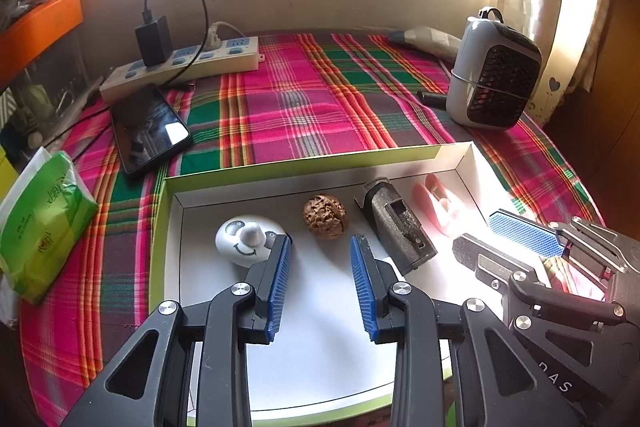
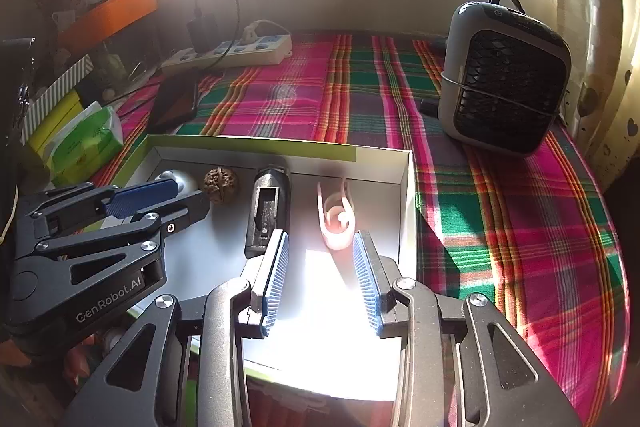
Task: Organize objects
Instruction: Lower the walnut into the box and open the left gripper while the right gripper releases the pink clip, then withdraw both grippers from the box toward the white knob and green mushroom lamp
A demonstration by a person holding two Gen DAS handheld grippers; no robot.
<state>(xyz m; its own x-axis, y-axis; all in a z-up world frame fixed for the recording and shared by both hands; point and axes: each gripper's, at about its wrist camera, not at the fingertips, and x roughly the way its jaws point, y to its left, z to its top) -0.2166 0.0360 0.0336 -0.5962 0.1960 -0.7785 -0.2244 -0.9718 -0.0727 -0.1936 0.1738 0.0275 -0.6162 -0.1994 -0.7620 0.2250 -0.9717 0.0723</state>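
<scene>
Sunlit window bars and a pale wall back a table spread with a pink, green and red plaid cloth (image 1: 320, 99). From the left wrist view, a shallow white cardboard box with a lime-green rim (image 1: 304, 163) holds four things in a row: a white egg-shaped toy with a painted smiling face (image 1: 246, 239), a brown wrinkled walnut (image 1: 325, 216), a dark rough metal block with a square slot (image 1: 398, 227) and a pink plastic clip (image 1: 436, 207) washed out by glare. The left gripper (image 1: 320, 259) hovers over bare box floor, jaws apart and empty, its left pad just beside the toy. A black phone (image 1: 150, 129), a white power strip (image 1: 180, 67), a green tissue pack (image 1: 44, 223) and a grey desk fan (image 1: 494, 71) lie outside the box.

From the right wrist view, the right gripper (image 2: 320, 251) has its jaws apart with nothing clamped; the clip (image 2: 336, 223) lies just ahead of them. It looks light, thin and springy, best pinched across its flat arms. The walnut (image 2: 220, 185) is hard and prone to roll; the block (image 2: 268, 211) looks heavy and wants a firm grip across its sides.
</scene>
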